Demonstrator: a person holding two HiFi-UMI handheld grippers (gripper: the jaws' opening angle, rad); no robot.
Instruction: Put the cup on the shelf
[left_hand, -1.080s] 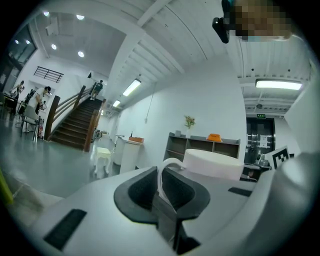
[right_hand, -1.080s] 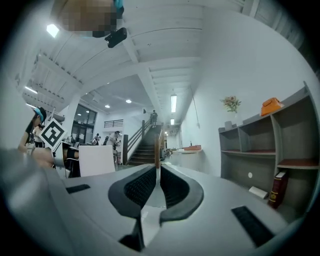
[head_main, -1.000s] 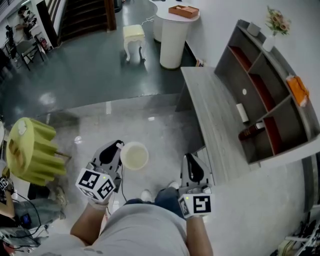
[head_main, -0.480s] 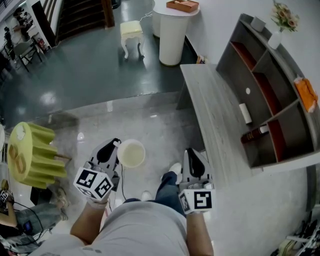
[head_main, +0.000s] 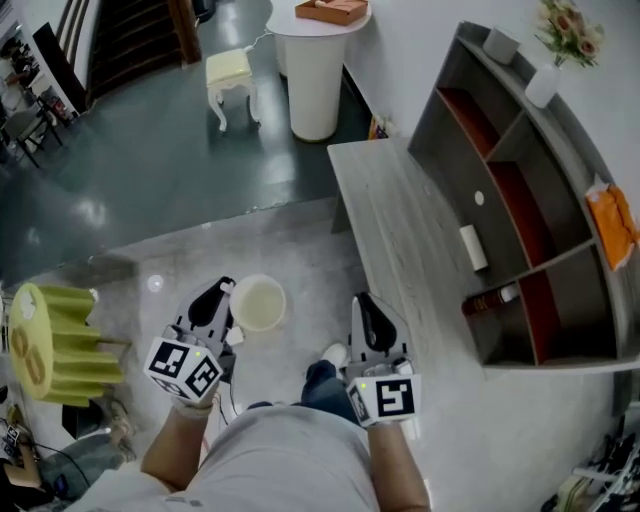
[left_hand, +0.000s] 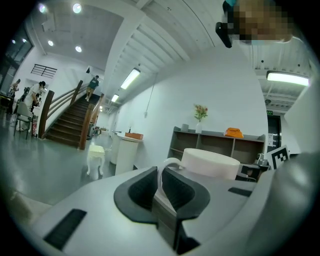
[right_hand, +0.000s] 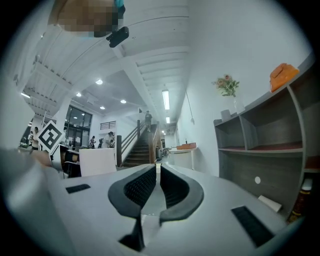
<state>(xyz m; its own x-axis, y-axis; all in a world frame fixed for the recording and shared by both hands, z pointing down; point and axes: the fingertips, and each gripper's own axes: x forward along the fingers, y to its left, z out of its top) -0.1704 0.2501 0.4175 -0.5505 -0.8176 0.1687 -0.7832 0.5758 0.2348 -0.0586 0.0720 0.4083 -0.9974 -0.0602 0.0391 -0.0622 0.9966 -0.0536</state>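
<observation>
A cream cup (head_main: 258, 302) hangs above the floor, held by its handle in my left gripper (head_main: 229, 298). In the left gripper view the jaws are shut on the thin white handle (left_hand: 161, 172), with the cup's body (left_hand: 210, 163) just beyond them. My right gripper (head_main: 362, 312) is shut with nothing in it, close beside the near end of the grey wooden counter (head_main: 400, 225). The grey shelf unit (head_main: 520, 190) with red-backed compartments stands on that counter, ahead and to the right. The right gripper view shows the same shelf unit (right_hand: 260, 145) to its right.
On the shelf are a white roll (head_main: 470, 246), a dark bottle (head_main: 487, 298), an orange cloth (head_main: 612, 222) and a vase of flowers (head_main: 555, 50). A white round pedestal table (head_main: 314, 60) and small stool (head_main: 230, 80) stand further off. A yellow-green ribbed seat (head_main: 55, 340) is at my left.
I have stepped forward and turned slightly, so the counter and shelf have shifted left and nearer in view. Both grippers keep their pose, the cup still in the left one.
</observation>
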